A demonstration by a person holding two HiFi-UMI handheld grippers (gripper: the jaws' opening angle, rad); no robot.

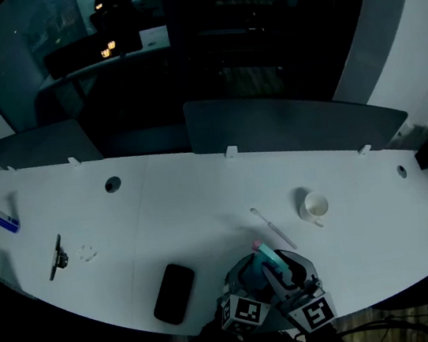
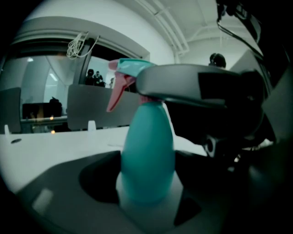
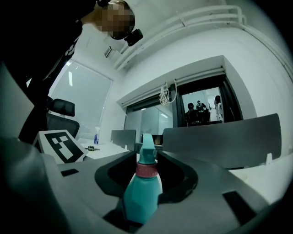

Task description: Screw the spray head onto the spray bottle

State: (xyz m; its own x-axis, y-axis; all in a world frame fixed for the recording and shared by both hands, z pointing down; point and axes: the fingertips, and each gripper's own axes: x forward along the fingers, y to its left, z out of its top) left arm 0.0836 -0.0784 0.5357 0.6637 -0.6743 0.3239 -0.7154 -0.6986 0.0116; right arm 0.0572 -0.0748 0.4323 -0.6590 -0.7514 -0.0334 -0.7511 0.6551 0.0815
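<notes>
Teal spray bottle [image 2: 147, 151] upright at near desk edge, right in front of the person. Spray head [image 2: 130, 68] sits on its neck. Pink trigger [image 2: 116, 91] points left in L gripper view, pink collar [image 3: 146, 170] btwn head & body. L gripper [image 2: 147, 161] clamped on bottle's lower body, pads tight on both sides. R gripper [image 3: 147, 160] closed abt the top, jaws either side of collar & head (how far the thread is turned in: can't tell). In head view both grippers meet over the bottle, their marker cubes side by side below it.

Around: white desk [image 1: 188, 210]. Black phone [image 1: 174, 293] lies flat, just left of grippers. Thin pale stick [image 1: 274, 228] just beyond them, white cup [image 1: 314, 205] near its right end. Dark clip-like tool [image 1: 56, 257] & small blue item [image 1: 7, 223] well off to left. Grey partition [image 1: 295, 124] along far edge.
</notes>
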